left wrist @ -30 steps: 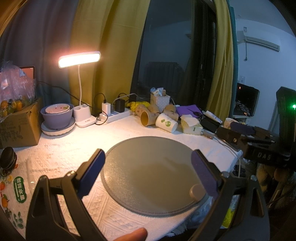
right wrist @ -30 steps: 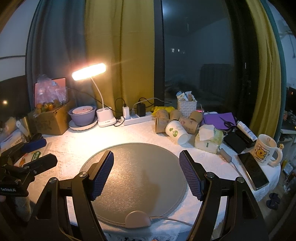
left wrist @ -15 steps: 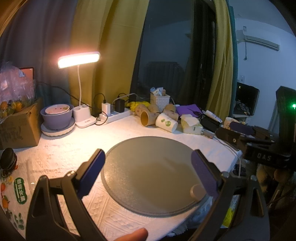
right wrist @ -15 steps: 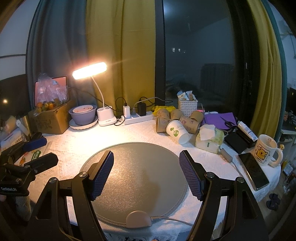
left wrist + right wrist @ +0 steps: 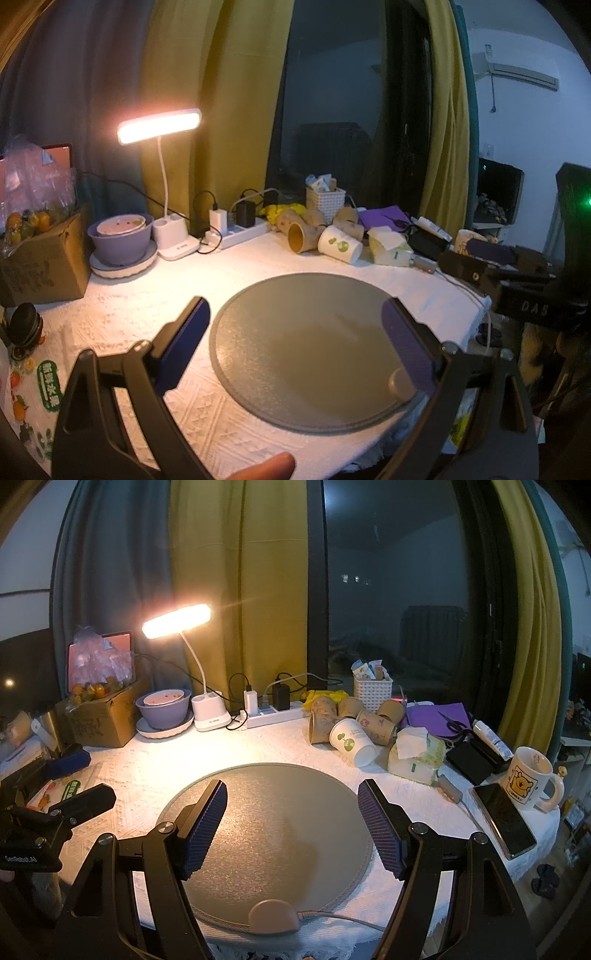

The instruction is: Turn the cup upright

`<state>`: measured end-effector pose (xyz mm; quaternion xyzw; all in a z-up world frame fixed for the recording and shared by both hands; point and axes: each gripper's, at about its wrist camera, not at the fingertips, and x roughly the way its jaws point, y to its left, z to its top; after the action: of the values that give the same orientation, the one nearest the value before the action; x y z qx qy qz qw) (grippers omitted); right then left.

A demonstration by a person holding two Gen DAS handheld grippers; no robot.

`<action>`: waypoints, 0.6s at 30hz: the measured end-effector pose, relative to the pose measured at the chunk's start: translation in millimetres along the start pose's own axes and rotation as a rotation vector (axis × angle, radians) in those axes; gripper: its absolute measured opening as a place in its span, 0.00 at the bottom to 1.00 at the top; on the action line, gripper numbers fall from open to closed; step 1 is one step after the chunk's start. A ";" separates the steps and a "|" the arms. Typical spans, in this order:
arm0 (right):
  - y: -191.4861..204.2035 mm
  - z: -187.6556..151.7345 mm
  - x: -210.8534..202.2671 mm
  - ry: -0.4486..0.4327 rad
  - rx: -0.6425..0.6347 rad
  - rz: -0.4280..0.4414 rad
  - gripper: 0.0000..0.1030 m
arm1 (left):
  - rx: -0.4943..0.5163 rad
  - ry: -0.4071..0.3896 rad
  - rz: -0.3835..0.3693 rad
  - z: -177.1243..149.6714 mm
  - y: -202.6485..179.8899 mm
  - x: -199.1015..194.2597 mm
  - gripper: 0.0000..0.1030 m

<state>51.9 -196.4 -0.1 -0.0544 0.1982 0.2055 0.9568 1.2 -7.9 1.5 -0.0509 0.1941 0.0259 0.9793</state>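
Observation:
A white paper cup with green print (image 5: 352,741) lies on its side at the back of the table, next to several brown paper cups (image 5: 375,722) also lying down; the white cup also shows in the left wrist view (image 5: 339,244). My right gripper (image 5: 291,818) is open and empty above the near part of the round grey mat (image 5: 273,812). My left gripper (image 5: 295,341) is open and empty over the same mat (image 5: 314,347). Both grippers are well short of the cups.
A lit desk lamp (image 5: 177,621), a purple bowl (image 5: 164,709) and a power strip (image 5: 273,712) stand at the back. A tissue pack (image 5: 417,755), phone (image 5: 504,819) and bear mug (image 5: 530,777) are on the right. A cardboard box (image 5: 103,716) is on the left.

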 end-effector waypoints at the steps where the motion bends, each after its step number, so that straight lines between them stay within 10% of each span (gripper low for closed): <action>1: -0.2 0.0 0.0 0.000 0.000 0.000 0.74 | -0.001 0.002 0.000 -0.2 0.4 0.4 0.92; 18: -4.9 -8.5 15.9 0.046 0.004 0.005 0.74 | -0.065 0.059 -0.084 -16.0 10.7 27.0 0.92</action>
<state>64.2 -196.5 -14.1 -0.0569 0.2206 0.2062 0.9516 19.3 1.9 -24.5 -0.0913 0.2194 -0.0105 0.9713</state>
